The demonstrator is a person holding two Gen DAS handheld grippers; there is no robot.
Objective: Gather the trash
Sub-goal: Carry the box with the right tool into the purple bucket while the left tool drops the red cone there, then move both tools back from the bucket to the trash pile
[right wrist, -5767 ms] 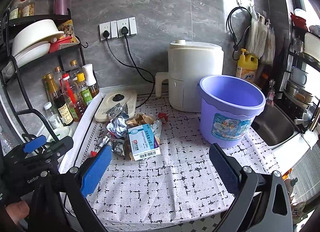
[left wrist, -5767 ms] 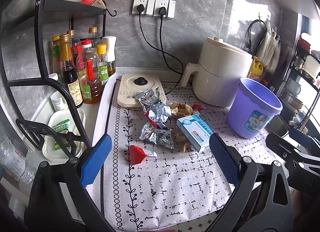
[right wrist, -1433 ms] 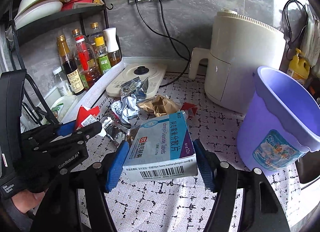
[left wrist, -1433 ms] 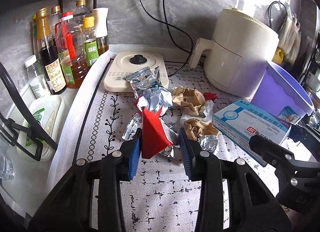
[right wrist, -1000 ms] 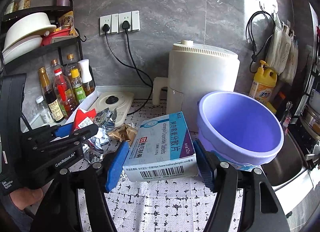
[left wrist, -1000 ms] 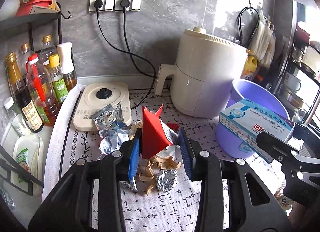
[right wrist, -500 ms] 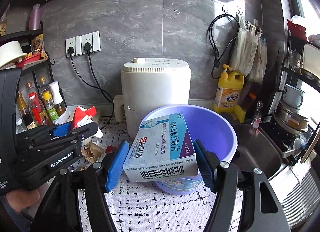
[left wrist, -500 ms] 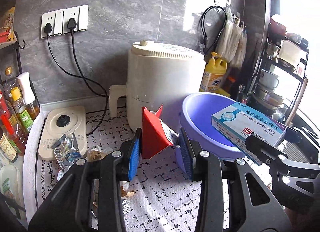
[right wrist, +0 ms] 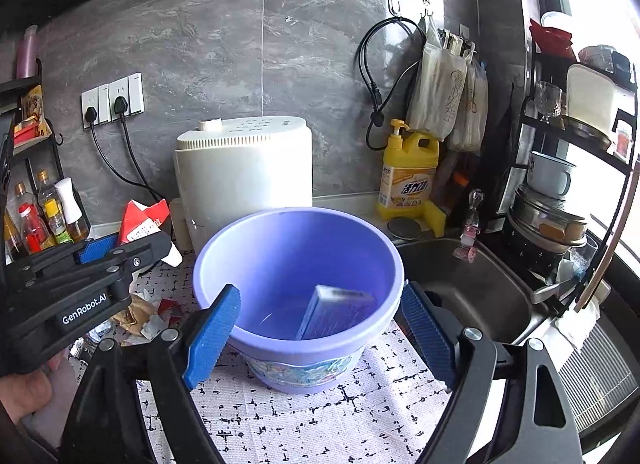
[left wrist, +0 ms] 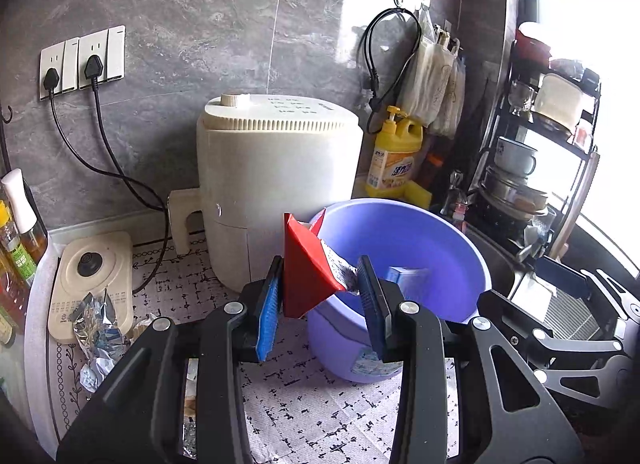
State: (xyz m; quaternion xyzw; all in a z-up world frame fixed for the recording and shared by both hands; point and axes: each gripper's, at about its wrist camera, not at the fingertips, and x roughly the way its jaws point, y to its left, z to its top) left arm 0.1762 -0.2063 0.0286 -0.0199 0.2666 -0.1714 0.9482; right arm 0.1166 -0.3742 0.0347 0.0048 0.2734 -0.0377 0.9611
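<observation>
Bucket (right wrist: 298, 260) sits under the right gripper (right wrist: 318, 332), whose jaws have just been opening and stand apart with nothing between them; the box (right wrist: 336, 314) lies inside. Left gripper (left wrist: 318, 296) (clamped on a red wrapper (left wrist: 306, 276)) should clear the rim before releasing.

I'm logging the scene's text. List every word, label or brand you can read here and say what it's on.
"GenRobot.AI": side of the left gripper, seen from the right wrist.
Yellow detergent bottle: large Chinese characters on the label, too blurred to read.
Hanging bag: printed characters, unreadable.
Medicine box in the purple bucket: print too blurred.
Red wrapper: print too small.
</observation>
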